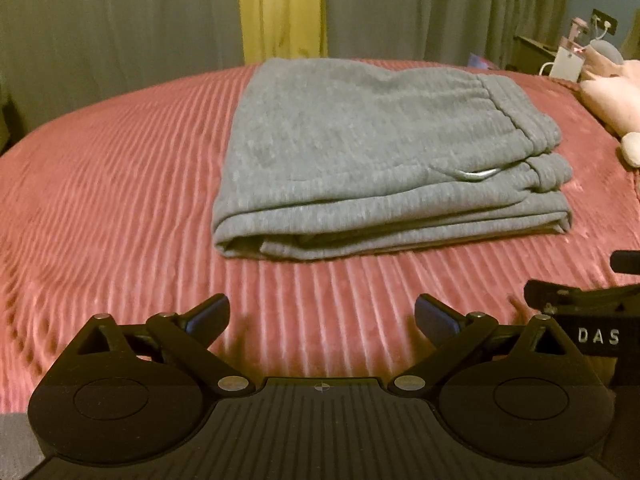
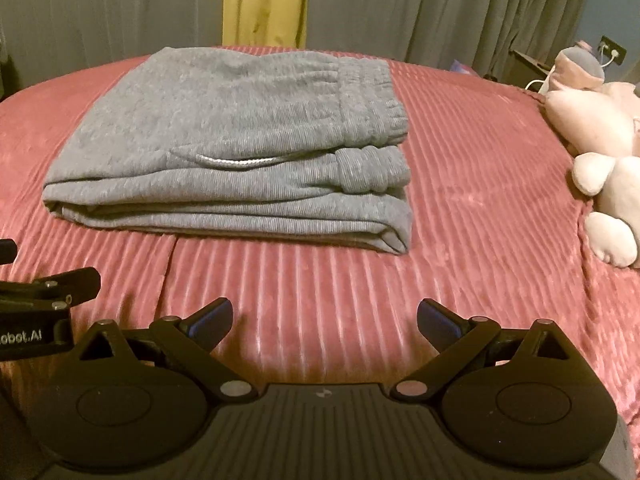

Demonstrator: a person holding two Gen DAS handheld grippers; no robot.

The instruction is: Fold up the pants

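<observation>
Ribbed pink bedspread (image 1: 120, 208) carries the grey pants (image 1: 372, 160), already a compact stacked bundle lying toward the bed's far edge, long axis running left to right. Both the left gripper (image 1: 322, 320) and the right gripper (image 2: 325, 322) hover short of the near fold, jaws spread wide and holding nothing (folding looks essentially done). Neither seems clearly nearer; the waistband (image 2: 372, 92) faces right.

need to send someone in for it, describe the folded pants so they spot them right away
Find the bed with the ribbed pink cover. The pants lie mid-bed as a grey folded stack, elastic waistband on top. The only neighbours are pale plush toys at the bed's right edge.
</observation>
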